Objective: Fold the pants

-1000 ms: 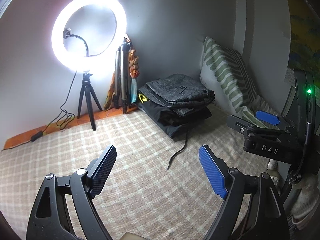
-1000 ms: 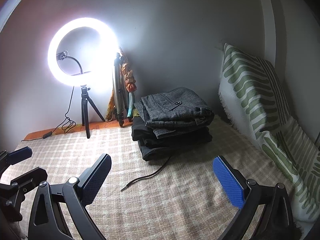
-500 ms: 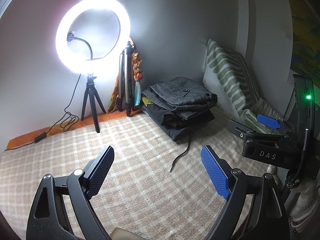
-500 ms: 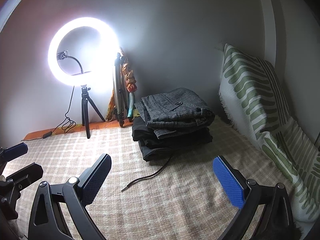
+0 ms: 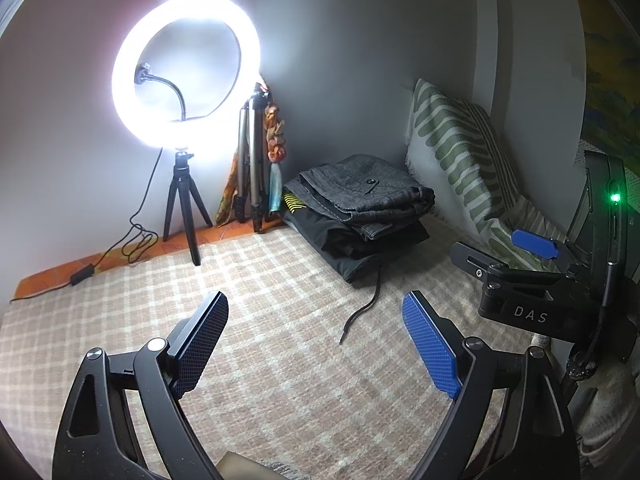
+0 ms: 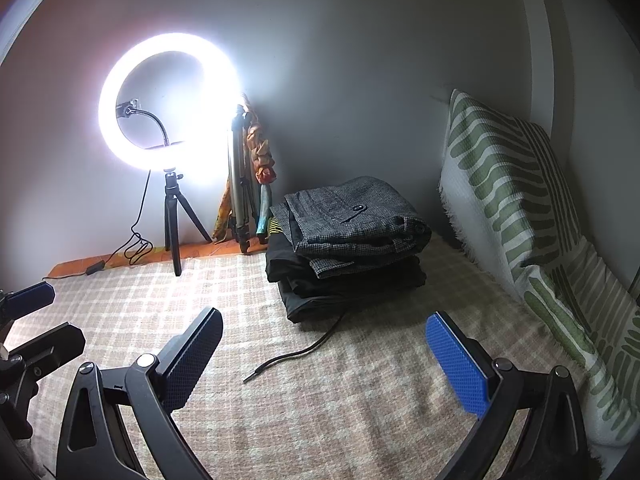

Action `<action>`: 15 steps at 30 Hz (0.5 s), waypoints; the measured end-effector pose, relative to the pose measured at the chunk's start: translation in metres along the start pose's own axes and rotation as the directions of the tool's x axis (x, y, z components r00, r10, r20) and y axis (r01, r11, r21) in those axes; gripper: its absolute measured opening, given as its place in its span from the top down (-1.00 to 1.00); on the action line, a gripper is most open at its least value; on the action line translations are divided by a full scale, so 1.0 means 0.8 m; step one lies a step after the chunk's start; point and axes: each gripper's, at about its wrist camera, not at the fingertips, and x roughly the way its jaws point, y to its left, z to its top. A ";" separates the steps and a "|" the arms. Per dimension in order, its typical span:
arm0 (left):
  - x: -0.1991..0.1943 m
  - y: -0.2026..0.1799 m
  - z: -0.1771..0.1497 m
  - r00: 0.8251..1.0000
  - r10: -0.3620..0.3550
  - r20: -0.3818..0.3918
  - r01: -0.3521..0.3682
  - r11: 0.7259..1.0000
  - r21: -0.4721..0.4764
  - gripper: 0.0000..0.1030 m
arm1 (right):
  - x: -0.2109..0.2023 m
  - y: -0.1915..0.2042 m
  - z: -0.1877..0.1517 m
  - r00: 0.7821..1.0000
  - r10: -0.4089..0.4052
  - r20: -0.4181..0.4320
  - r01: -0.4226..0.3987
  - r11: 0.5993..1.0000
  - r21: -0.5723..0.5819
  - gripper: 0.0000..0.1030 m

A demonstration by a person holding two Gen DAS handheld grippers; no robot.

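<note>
A stack of folded pants stands at the back of the checked beige blanket (image 5: 260,320) (image 6: 360,400), with grey tweed pants (image 5: 364,192) (image 6: 352,220) on top of black ones (image 5: 360,244) (image 6: 344,280). A dark drawstring (image 5: 366,304) (image 6: 304,350) trails from the stack toward me. My left gripper (image 5: 316,344) is open and empty, above the blanket in front of the stack. My right gripper (image 6: 324,360) is open and empty too. The right gripper also shows at the right edge of the left wrist view (image 5: 532,276). The left gripper's fingers (image 6: 30,300) show at the left edge of the right wrist view.
A lit ring light on a small tripod (image 5: 184,72) (image 6: 168,104) stands at the back left, its cable (image 5: 132,240) on the orange strip. A folded tripod (image 5: 252,160) (image 6: 238,184) leans in the corner. A green-striped pillow (image 5: 456,152) (image 6: 520,208) lines the right wall.
The left gripper has drifted a little left and back, so the stack and ring light shift right in its view. The right gripper has hardly moved. Both stay open.
</note>
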 end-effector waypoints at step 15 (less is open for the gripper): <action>0.000 -0.003 -0.002 0.999 0.033 0.002 -0.034 0.999 0.015 -0.73 | 0.000 0.005 0.000 1.000 0.002 -0.001 -0.002 1.000 -0.003 -1.00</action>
